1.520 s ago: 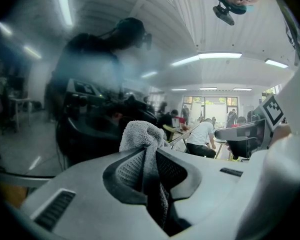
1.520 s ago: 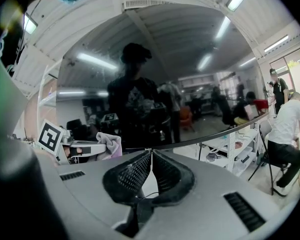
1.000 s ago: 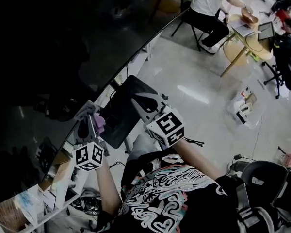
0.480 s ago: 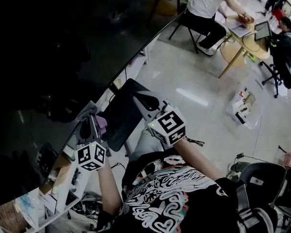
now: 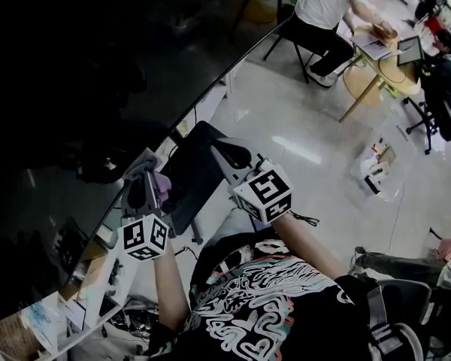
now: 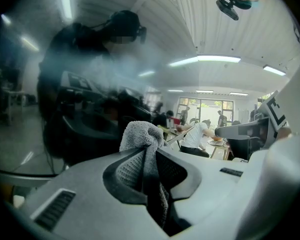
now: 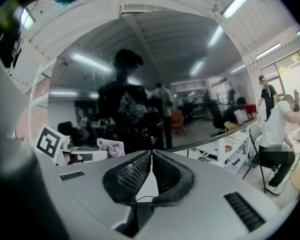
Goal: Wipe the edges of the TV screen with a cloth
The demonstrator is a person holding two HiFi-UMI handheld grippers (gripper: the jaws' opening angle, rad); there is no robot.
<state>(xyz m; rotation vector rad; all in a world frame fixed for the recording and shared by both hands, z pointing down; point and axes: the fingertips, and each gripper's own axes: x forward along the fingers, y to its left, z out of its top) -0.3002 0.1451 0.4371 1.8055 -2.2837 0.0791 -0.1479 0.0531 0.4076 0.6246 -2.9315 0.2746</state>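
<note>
**1. TV screen**: a large, glossy black panel filling the upper left of the head view. Its thin lower edge runs diagonally from the upper centre to the lower left. In the right gripper view the screen is mirror-like and reflects a standing person and ceiling strip lights. In the left gripper view it looks hazy and smeared.

**2. Cloth**: soft, nubbly terry, grey with a pale purple tinge, bunched into a rounded wad. It sits left of centre in the head view, at the screen's lower edge; contact with the glass cannot be confirmed. In the left gripper view the cloth rises above the jaw tips at centre frame, and a tail hangs down between them. The right gripper view shows it at centre left.

**3. Left gripper**: grey moulded plastic with black, mesh-textured pads. Its 2 jaws are clamped on the cloth. A cube with square markers is mounted at its rear.

**4. Right gripper**: the same build, just right of the left one in the head view. Its jaws are closed tip to tip with nothing between them.

**5. Seated person**: in a white top, at a round wooden table in the upper right.

**6. Floor**: pale and polished.
</note>
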